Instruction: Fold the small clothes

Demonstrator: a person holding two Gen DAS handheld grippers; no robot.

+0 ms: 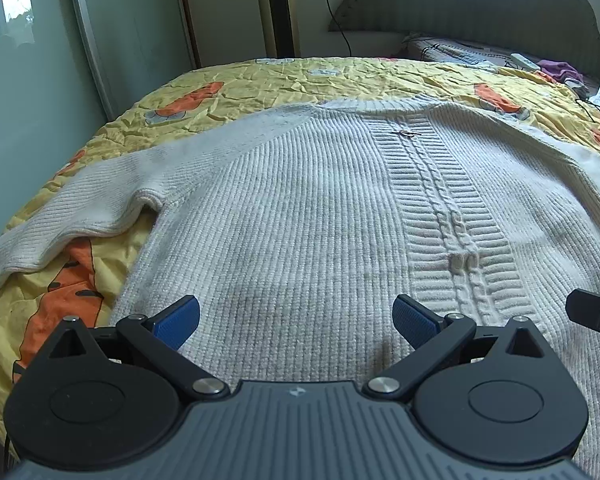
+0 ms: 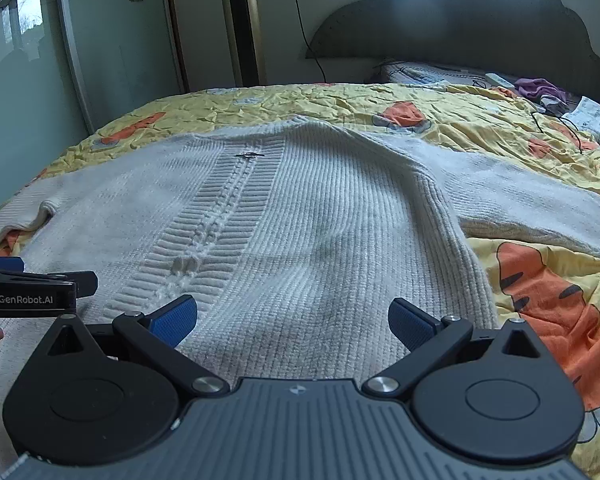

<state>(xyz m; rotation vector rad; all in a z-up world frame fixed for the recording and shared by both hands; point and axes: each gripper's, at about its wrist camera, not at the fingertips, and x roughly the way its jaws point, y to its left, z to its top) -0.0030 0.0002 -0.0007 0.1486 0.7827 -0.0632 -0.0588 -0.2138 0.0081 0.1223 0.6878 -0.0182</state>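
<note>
A cream ribbed knit sweater (image 1: 308, 216) lies spread flat on the bed, with a cable-knit band and a small zip pull (image 1: 407, 133) down its middle. One sleeve (image 1: 72, 216) stretches out to the left, the other sleeve (image 2: 532, 208) to the right. My left gripper (image 1: 296, 322) hovers open over the sweater's near left part, nothing between its blue pads. My right gripper (image 2: 293, 322) hovers open over the near right part, also with nothing in it. Each gripper shows at the edge of the other's view: the right gripper (image 1: 596, 316) and the left gripper (image 2: 36, 288).
The bed carries a yellow quilt (image 2: 420, 100) with orange cartoon prints. At the far right lie a purple cloth (image 2: 540, 88), a white remote (image 1: 525, 62) and a black cable (image 2: 560, 128). A dark headboard (image 2: 480, 20), a tall gold appliance (image 2: 242, 20) and a glass door (image 1: 40, 60) stand behind.
</note>
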